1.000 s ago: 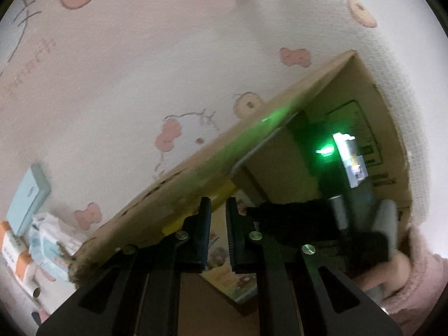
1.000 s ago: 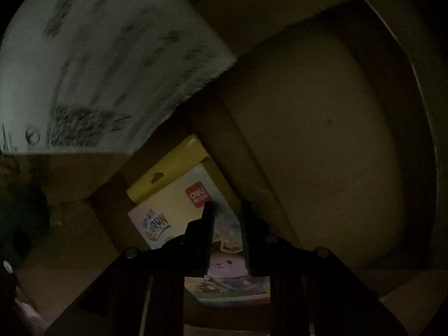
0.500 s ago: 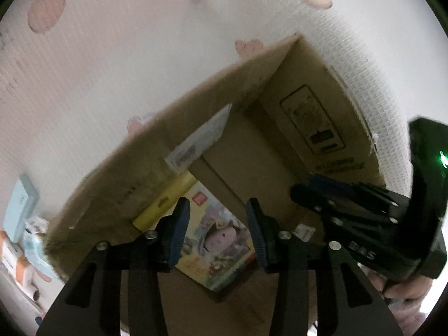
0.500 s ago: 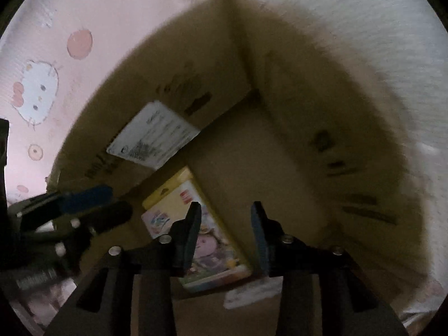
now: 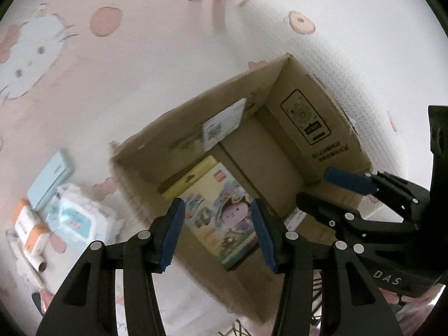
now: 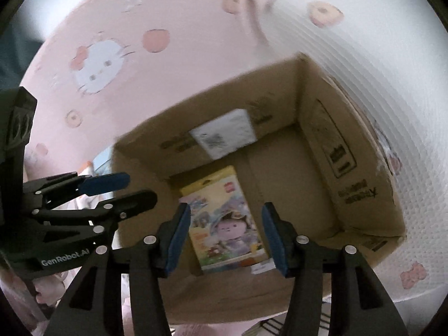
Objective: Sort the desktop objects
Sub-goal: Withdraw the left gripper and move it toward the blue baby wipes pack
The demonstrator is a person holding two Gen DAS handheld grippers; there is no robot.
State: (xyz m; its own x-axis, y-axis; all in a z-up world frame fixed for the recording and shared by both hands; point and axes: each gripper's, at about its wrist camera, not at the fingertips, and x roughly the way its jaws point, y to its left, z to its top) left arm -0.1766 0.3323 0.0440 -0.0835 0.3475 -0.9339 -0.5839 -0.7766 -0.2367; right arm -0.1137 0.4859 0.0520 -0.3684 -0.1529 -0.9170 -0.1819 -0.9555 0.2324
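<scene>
Left gripper and right gripper hang above the cardboard box, jaws opening, nothing between them. A colourful packet lies flat inside.

Both grippers are black plastic frames with silver screw heads and blue finger pads. The right gripper carries white "DAS" lettering; the left gripper carries white "GenRobot.AI" lettering.

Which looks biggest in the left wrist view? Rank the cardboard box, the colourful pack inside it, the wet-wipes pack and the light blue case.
1. cardboard box
2. colourful pack
3. wet-wipes pack and light blue case: look alike, so unranked; fisheye edge distortion adds doubt.
</scene>
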